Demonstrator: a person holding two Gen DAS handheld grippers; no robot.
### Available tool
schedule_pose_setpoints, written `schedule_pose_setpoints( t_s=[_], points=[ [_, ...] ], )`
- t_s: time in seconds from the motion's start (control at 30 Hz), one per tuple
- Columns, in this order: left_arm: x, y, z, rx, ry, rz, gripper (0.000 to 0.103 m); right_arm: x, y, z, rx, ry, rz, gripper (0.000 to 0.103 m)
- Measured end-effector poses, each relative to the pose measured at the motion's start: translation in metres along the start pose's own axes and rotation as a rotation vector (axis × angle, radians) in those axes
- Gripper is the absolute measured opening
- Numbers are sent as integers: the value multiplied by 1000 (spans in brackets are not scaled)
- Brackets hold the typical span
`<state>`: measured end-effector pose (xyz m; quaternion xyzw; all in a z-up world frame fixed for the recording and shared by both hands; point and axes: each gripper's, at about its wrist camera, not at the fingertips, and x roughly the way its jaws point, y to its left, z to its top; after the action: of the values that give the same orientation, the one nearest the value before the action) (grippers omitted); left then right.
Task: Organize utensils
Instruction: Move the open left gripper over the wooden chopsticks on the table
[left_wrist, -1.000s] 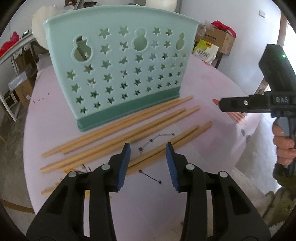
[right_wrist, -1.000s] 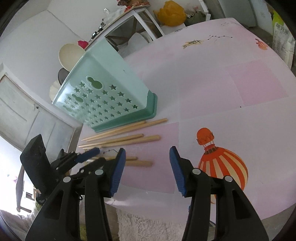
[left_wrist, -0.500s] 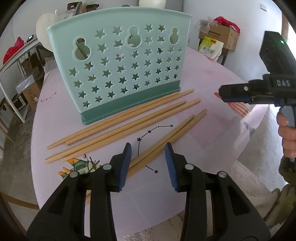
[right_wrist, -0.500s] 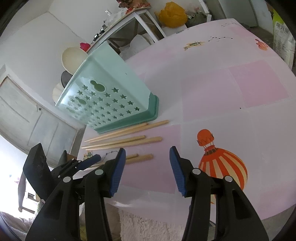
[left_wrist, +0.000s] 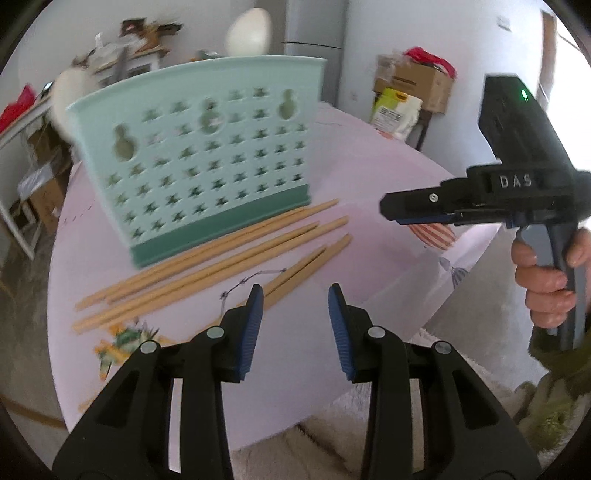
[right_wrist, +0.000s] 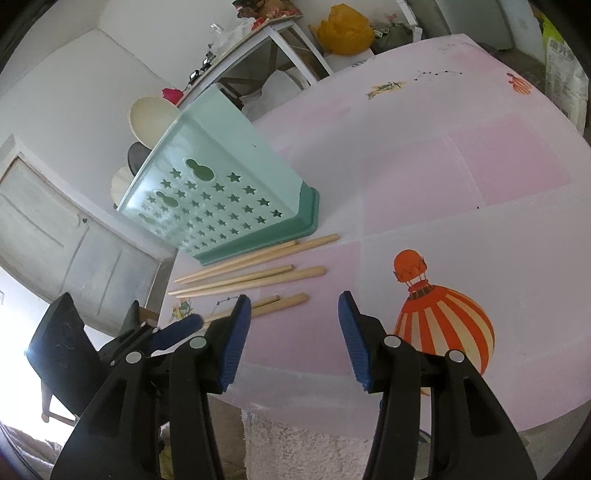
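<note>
Six wooden chopsticks (left_wrist: 207, 266) lie in pairs on the pink table (left_wrist: 369, 170), just in front of the teal star-cutout holder (left_wrist: 199, 147) at left. They look light, stiff and round, so probably rolly; I'd pinch the nearest pair mid-length. Left gripper (left_wrist: 294, 325) is spread and empty, right gripper (right_wrist: 294, 332) too.

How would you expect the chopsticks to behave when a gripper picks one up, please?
The chopsticks look wooden, so probably stiff and light. Being thin and lying flat on the table, they may roll or slip aside as the pads close.
</note>
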<state>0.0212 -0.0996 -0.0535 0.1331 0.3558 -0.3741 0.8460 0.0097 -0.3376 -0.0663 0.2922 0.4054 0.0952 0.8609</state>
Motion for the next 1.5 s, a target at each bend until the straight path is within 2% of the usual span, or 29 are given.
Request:
schedule_pose_setpoints(
  t_s=[0.13,0.47,0.67,0.77,0.9,1.03,1.13,1.2,1.5],
  points=[
    [15,-3,3,32,32,8,28,-2,-4,0,12,-11,2,48],
    [21,1,5,67,53,3,26,7,-10,0,27,9,13,48],
    [30,-9,12,184,84,35,26,10,-12,0,37,8,16,48],
    [31,-15,12,196,114,-6,18,9,-15,-1,46,9,15,48],
    [29,-17,11,147,127,-62,17,9,-17,-2,52,7,15,48],
    [22,-20,14,161,86,-64,18,8,-16,-2,49,7,16,48],
    [24,-30,22,223,46,-19,18,7,-17,-2,52,3,19,48],
    [31,-32,28,240,29,-39,18,7,-17,-1,55,-1,18,48],
    [62,-38,45,276,56,-47,18,-1,-29,-4,86,-21,11,48]
  ],
)
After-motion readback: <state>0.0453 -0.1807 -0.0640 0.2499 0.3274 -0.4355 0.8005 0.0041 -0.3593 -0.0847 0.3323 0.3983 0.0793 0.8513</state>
